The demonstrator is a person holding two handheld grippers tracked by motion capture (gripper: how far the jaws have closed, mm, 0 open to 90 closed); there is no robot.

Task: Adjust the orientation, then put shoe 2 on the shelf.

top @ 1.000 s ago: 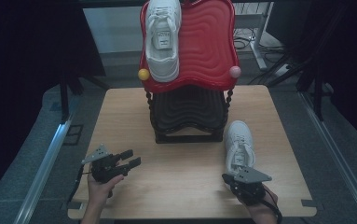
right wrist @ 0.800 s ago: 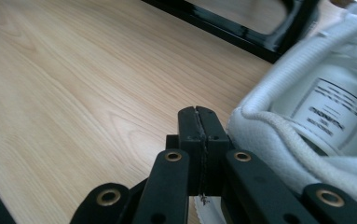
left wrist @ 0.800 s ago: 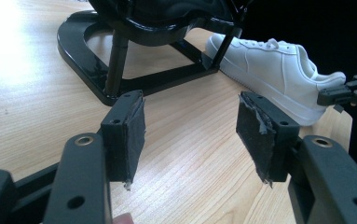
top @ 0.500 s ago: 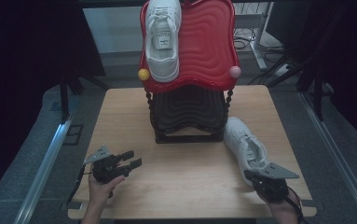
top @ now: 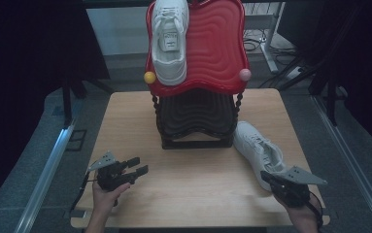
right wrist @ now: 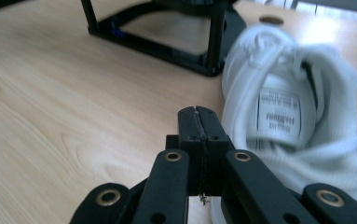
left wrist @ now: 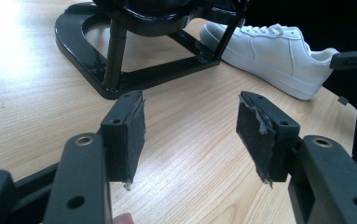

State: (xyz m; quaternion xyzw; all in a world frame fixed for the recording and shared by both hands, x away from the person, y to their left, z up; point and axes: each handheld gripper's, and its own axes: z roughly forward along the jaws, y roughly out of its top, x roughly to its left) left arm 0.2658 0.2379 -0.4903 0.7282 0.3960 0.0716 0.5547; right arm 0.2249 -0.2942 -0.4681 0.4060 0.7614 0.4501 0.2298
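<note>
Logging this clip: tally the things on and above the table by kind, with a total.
White shoes: 2, one on the red tray, one on the table
Tiered rack: 1
Ball knobs on the rack: 2, yellow and pink
Total: 5

The high view is dimly lit, with dark surroundings at both sides of the frame. Strong glare is seen on the tabletop (left wrist: 8,32) at the upper left of the left gripper view. The white shoe (right wrist: 288,116) is rendered blurred in the right gripper view.
</note>
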